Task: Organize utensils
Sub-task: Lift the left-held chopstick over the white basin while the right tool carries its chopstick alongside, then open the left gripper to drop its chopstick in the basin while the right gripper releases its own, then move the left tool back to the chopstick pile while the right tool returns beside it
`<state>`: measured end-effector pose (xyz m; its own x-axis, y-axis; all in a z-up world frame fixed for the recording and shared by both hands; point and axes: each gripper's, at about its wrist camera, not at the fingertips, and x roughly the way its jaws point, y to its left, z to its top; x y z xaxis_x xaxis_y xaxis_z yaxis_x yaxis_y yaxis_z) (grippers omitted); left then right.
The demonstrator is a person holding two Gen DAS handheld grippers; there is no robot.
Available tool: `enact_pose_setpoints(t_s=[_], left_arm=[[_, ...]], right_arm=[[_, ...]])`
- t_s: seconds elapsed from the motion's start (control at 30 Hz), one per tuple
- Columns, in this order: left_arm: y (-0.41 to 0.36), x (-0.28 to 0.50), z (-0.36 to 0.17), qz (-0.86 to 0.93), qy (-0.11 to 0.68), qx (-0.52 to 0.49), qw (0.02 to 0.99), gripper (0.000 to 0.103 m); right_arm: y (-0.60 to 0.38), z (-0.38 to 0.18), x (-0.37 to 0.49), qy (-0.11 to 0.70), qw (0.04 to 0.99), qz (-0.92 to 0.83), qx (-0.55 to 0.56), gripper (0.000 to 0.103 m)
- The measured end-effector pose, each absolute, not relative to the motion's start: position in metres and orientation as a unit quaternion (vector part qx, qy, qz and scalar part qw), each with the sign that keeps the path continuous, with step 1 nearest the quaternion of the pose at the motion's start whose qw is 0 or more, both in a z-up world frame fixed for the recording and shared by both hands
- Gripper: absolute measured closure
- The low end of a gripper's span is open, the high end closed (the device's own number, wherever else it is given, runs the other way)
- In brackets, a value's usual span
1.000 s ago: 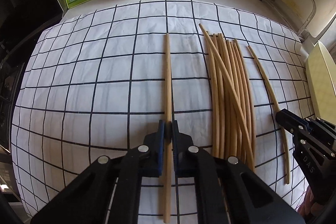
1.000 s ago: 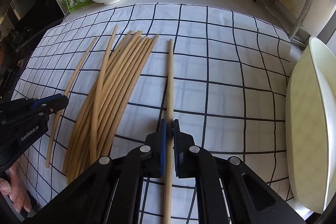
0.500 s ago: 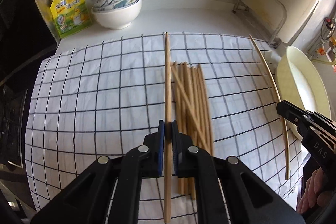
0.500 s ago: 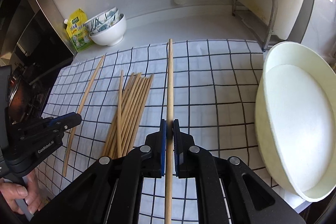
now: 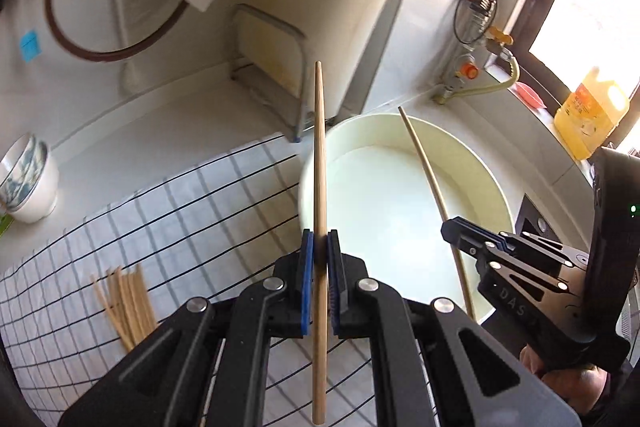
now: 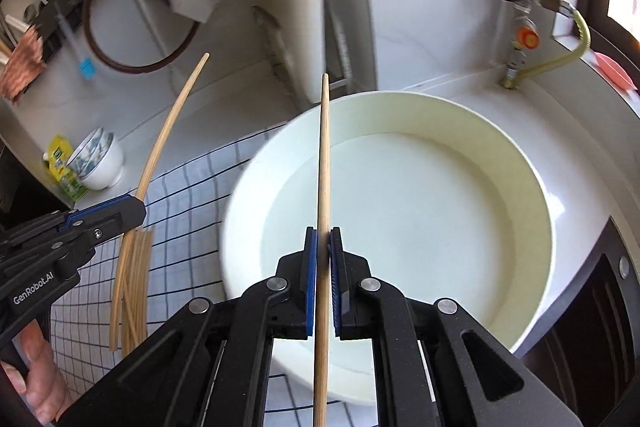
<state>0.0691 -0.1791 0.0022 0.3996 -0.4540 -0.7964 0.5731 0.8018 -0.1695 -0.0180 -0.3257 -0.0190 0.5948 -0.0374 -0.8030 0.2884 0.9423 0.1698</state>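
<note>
while claws grip chopsticks, basin [image 6: 520, 155] holds nothing.

**Two chopsticks held over the basin**

The left hand-held gripper [image 5: 319, 259] clamps a chopstick [image 5: 319, 187] lengthwise between its blue pads. At right, the right hand-held gripper [image 5: 452, 227] grips a second chopstick [image 5: 430, 179] above the pale basin [image 5: 472, 155]. A bundle [image 5: 124, 303] lies on the checked cloth [image 5: 192, 219]. A bowl [image 5: 28, 183] stands far left.

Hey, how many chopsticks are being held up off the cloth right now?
2. One chopstick is clamped in the left hand-held gripper, the other chopstick in the right hand-held gripper, both over the cream basin. The remaining bundle lies on the cloth.
</note>
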Motion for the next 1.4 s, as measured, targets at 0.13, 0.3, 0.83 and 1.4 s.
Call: enact_pose_setpoints(t_s=[0.13,0.3,0.83,1.4], left_arm=[[-0.233,0.07,-0.012,-0.344,0.455,0.09,0.816,0.095],[-0.272,0.077,-0.047,-0.355,0.489,0.108,0.79,0.095],[-0.278,0.097,-0.063,-0.321,0.504,0.098,0.796,0.058],[-0.191,0.074,-0.023,-0.271,0.478,0.07,0.833,0.047]], right_arm=[[-0.361,-0.032,-0.013,0.448,0.871,-0.119,0.163,0.097],[-0.386,-0.056,-0.007,0.465,0.856,-0.129,0.184,0.097],[-0.394,-0.072,-0.001,0.478,0.846,-0.141,0.187,0.083],[-0.34,-0.03,-0.022,0.459,0.868,-0.112,0.152,0.071]])
